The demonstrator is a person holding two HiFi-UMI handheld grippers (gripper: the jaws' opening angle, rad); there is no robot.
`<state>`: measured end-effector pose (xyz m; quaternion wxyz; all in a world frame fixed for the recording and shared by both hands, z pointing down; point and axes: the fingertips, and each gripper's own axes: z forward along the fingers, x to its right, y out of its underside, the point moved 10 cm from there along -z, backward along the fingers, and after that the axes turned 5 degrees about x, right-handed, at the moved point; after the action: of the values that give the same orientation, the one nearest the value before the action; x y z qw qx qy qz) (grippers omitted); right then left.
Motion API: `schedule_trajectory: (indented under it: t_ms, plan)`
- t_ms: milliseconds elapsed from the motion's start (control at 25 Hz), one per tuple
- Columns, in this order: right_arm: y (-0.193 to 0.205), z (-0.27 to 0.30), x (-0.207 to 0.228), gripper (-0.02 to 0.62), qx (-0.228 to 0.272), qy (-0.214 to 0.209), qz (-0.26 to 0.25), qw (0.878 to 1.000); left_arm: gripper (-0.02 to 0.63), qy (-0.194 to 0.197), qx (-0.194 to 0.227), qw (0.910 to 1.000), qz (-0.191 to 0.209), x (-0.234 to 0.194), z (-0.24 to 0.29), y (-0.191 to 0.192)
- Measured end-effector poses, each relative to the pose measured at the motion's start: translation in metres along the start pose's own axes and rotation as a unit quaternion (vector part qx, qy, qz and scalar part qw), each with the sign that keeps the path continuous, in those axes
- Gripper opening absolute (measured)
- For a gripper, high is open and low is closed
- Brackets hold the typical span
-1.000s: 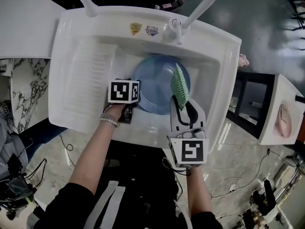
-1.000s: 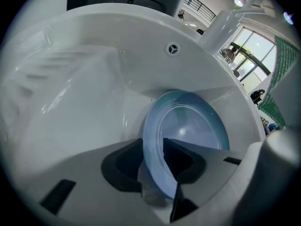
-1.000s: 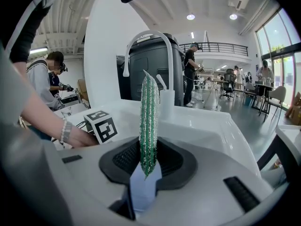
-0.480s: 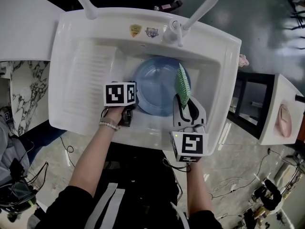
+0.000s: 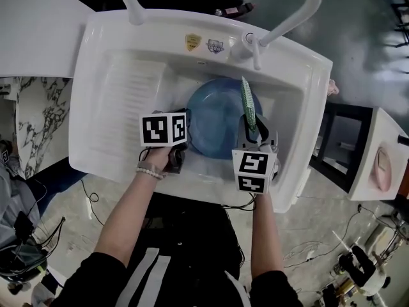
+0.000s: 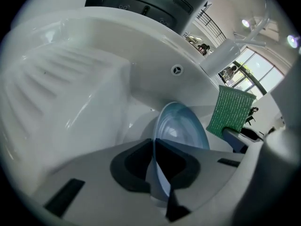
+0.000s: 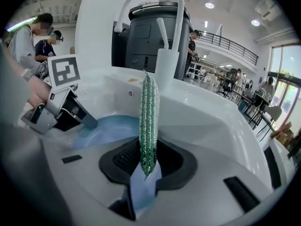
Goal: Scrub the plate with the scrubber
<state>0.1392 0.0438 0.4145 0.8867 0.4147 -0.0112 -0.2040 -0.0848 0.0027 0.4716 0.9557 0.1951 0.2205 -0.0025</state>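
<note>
A round blue plate [image 5: 214, 117] lies in the basin of the white sink [image 5: 96, 75]. My left gripper [image 5: 185, 137] is at the plate's left rim, and in the left gripper view the jaws [image 6: 157, 173] are shut on that rim of the plate [image 6: 183, 126]. My right gripper [image 5: 252, 132] is shut on the green scrubber [image 5: 248, 104], which stands edge-on over the right part of the plate. In the right gripper view the scrubber [image 7: 149, 121] rises from between the jaws [image 7: 146, 171], with the plate [image 7: 110, 128] and the left gripper [image 7: 61, 109] beyond it.
A white faucet [image 5: 255, 43] stands at the sink's back rim, behind the plate. A ribbed drainboard [image 5: 128, 107] fills the sink's left side. Two curved white bars rise behind the sink. A marble-patterned counter [image 5: 38, 114] lies at the left.
My left gripper's jaws have closed on the plate's left rim. The right gripper has moved forward over the plate, and the scrubber now shows edge-on.
</note>
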Motion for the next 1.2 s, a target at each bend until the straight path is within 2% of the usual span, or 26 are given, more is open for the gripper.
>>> schedule_trajectory:
  t_ms: [240, 600, 880, 1200]
  plan:
    - [0.004, 0.028, -0.006, 0.092, -0.075, 0.006, -0.097, 0.992, 0.024, 0.009, 0.004, 0.9999, -0.011, -0.001, -0.001, -0.001]
    - [0.015, 0.057, -0.011, 0.092, -0.144, 0.014, -0.163, 0.976, 0.025, 0.031, 0.009, 0.9994, -0.011, -0.002, -0.003, -0.006]
    - [0.012, 0.073, -0.022, 0.092, -0.165, 0.013, -0.221, 0.961, 0.028, 0.048, 0.006, 0.9988, 0.004, -0.002, -0.001, -0.005]
    - [0.006, 0.082, -0.04, 0.092, -0.152, -0.034, -0.296, 0.943, 0.031, 0.067, 0.02, 0.9974, -0.015, -0.008, -0.002, -0.007]
